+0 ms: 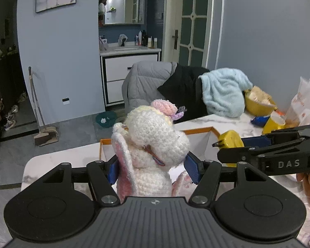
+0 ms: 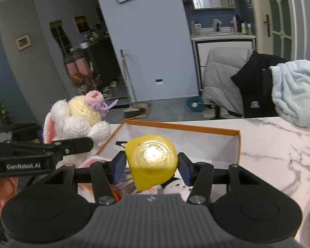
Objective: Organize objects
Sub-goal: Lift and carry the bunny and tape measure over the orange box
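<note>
Marble-patterned, our table [image 2: 279, 144] stands in a blue-walled room, with a grey jacket [image 1: 146, 78] and a pale blue towel [image 1: 225, 95] draped over the chairs behind it. On the table we see an open box [image 2: 238, 144] with an orange rim and white walls. Our left gripper [image 1: 153, 170] is clamped on a crocheted white bunny [image 1: 155, 144], its blue pads pressing the toy's sides; the bunny sits upright between the fingers, lifted in front of the box's near left corner. Our right gripper [image 2: 152, 165] is clamped on a yellow tape measure [image 2: 152, 161], which hangs above the inside of the box, its round face turned toward the camera. The two tools are just beside each other, the bunny to the left of the tape measure. At the table's far right we see a yellow bowl [image 1: 258, 107] and a paper bag [image 1: 303, 103]
</note>
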A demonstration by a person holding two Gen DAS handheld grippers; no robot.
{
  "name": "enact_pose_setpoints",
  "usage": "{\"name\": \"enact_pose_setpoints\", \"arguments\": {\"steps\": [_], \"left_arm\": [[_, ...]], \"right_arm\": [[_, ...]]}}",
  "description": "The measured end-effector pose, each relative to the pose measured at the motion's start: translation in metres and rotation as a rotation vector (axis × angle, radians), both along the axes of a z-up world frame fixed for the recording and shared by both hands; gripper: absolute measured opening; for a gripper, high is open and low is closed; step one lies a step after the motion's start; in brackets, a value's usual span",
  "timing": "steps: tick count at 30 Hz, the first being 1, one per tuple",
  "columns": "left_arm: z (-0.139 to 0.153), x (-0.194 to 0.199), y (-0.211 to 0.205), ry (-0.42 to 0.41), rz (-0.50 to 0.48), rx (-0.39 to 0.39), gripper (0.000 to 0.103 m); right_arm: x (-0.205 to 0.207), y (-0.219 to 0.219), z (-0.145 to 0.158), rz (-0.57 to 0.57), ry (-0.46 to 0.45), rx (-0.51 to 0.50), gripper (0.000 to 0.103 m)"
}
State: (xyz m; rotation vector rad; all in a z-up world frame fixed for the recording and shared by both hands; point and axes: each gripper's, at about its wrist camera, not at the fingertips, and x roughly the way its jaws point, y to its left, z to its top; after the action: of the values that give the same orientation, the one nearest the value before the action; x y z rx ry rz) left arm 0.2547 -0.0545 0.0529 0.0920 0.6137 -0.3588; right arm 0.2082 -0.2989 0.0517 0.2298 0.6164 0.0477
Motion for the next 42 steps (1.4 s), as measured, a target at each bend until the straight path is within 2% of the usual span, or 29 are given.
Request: {"name": "enact_pose_setpoints", "arguments": {"steps": [4,10,22,26,34,37,42], "left_arm": [[-0.021,0.015,-0.014,0.033,-0.006,0.037,0.074],[-0.050,0.034,-0.027,0.082,-0.010,0.083,0.074],[-0.085,0.060,-0.030,0.143,0.038,0.152,0.074],[-0.093,0.066,-0.030,0.161,0.045,0.158,0.074],[-0.093,0.079,-0.033,0.165,0.072,0.144,0.074],[-0.093,0.084,-0.036,0.157,0.079,0.143,0.074],[-0.101,0.088,-0.048,0.180,0.055,0.195,0.074]], "right_arm": [[0.023,-0.011,-0.022,-0.036,0.042,-0.060,0.056],[0.039,-0.028,-0.056,-0.055,0.105,-0.091,0.056],[0.069,-0.026,-0.093,-0.046,0.164,-0.205,0.056],[0.076,-0.018,-0.101,-0.045,0.179,-0.294,0.056],[0.087,-0.022,-0.104,-0.043,0.203,-0.271,0.056],[0.088,-0.022,-0.107,-0.029,0.238,-0.268,0.056],[0.088,-0.019,-0.110,-0.012,0.257,-0.302,0.056]]}}
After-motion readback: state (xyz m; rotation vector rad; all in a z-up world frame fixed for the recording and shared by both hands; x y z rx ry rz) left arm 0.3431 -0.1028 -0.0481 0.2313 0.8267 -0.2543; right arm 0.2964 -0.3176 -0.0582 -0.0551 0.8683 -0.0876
